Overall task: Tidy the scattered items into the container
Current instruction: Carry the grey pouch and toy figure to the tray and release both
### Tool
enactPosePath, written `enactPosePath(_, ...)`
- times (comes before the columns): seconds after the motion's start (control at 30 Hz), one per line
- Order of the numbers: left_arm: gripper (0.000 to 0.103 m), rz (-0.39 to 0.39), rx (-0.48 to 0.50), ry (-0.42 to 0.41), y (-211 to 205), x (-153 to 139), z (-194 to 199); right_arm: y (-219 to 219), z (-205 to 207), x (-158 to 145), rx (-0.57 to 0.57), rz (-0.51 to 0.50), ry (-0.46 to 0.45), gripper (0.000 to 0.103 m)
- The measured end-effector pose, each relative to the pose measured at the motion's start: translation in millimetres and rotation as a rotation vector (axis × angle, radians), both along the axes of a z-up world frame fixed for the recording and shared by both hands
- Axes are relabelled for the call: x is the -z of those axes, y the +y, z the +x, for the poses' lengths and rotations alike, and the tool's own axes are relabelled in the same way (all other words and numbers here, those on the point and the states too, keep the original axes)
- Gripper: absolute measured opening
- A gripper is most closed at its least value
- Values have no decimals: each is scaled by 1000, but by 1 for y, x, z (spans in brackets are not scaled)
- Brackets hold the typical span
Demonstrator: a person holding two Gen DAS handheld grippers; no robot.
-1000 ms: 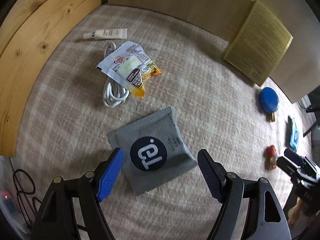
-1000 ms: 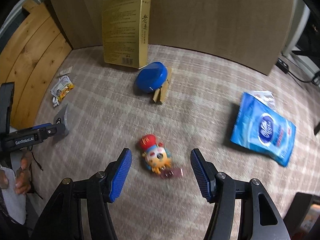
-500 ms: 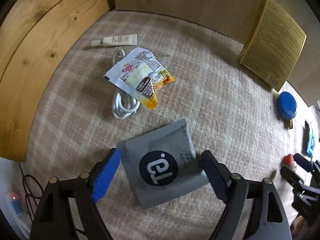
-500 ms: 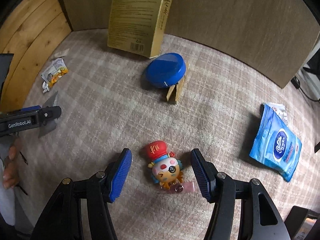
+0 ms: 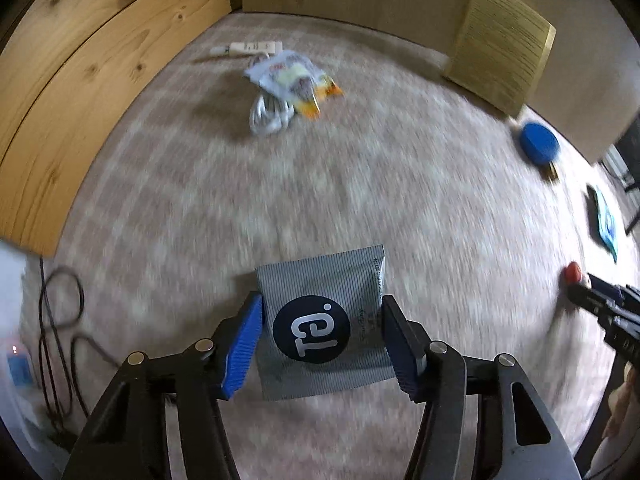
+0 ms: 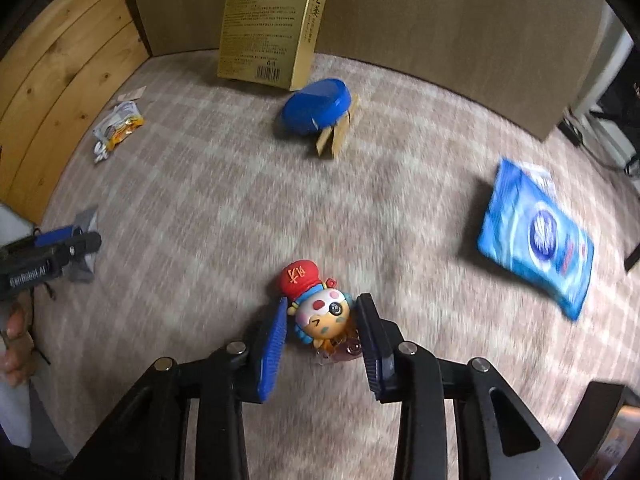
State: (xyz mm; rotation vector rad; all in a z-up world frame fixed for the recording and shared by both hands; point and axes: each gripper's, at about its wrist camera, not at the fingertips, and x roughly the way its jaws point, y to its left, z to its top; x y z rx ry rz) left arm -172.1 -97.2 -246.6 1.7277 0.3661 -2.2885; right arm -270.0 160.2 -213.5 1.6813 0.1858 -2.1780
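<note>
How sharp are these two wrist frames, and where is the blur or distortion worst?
Left wrist view: carpet and snack packet are motion-smeared, while the grey pouch between the left gripper fingers stays crisp. Right wrist view: milder smear, the blue wipes pack soft, the toy figurine in the right gripper clear. Both show fisheye bending with dark corners.

Motion blur over most of my left view: snack packet [image 5: 294,80], white cable [image 5: 269,114] beneath it partly covered, print unreadable. Yellow box [image 5: 502,42] text too smeared to read. Blue lid [image 5: 539,143] blurred. Wipes pack [image 5: 606,222] squeezed at right edge. In right view, yellow box [image 6: 272,20] top cut off by frame. Grey pouch [image 6: 86,240] mostly hidden behind my left gripper [image 6: 68,246]. Toy figure's [image 6: 320,304] lower part hidden between my right gripper's [image 6: 322,340] pads; contact unclear.
</note>
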Motion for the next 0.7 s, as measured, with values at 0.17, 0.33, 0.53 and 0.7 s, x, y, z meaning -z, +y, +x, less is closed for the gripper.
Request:
enactPosePath(0.17, 60, 17, 37, 6, 40, -5, 36, 17, 28, 0, 42, -59, -24, 31)
enactPosePath(0.33, 58, 48, 96, 14, 73, -13, 55, 40, 60, -7, 103, -122, -14, 31)
enactPosePath(0.53, 58, 54, 201, 59, 82, -31, 70, 87, 96, -33, 186, -206, 23, 31)
enactPosePath(0.7, 58, 68, 319, 105, 139, -59, 61, 135, 123, -62, 267, -247, 82, 31)
